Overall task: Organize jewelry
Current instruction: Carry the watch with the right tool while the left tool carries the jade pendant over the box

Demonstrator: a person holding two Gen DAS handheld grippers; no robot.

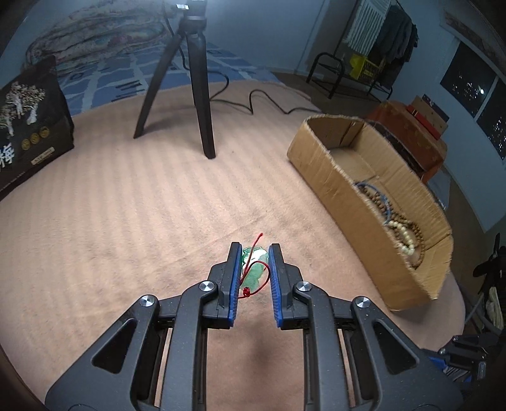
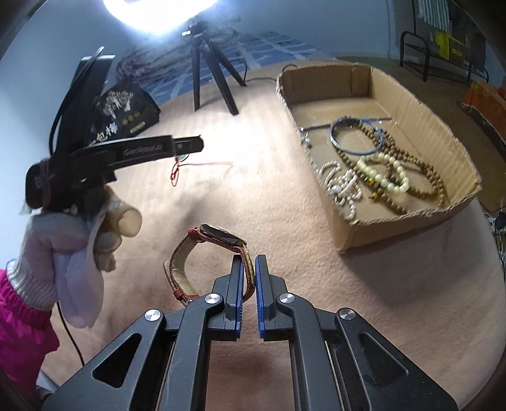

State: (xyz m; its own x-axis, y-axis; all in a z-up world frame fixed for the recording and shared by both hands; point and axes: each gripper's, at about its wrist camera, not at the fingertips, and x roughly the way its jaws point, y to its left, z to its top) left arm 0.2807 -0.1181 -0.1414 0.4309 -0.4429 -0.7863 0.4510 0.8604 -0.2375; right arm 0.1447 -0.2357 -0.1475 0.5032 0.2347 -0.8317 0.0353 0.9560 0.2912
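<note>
My left gripper [image 1: 254,249] is shut on a green jade pendant [image 1: 255,268] with a red cord, held above the pink blanket. From the right wrist view the left gripper [image 2: 193,148] hangs at the left, red cord [image 2: 202,164] dangling below. My right gripper [image 2: 249,262] is shut on the strap of a wristwatch [image 2: 218,237] with a red-brown band, above the blanket. The cardboard box [image 2: 408,221] at the right holds bead bracelets [image 2: 384,172], a pearl string [image 2: 341,186] and a blue bangle [image 2: 354,136]; it also shows in the left wrist view [image 1: 344,186].
A black tripod [image 1: 193,79] stands at the back with a cable on the blanket. A dark printed gift box [image 1: 28,126] sits at the far left. A bright lamp [image 2: 158,9] shines above. Orange boxes [image 1: 411,132] lie beyond the cardboard box.
</note>
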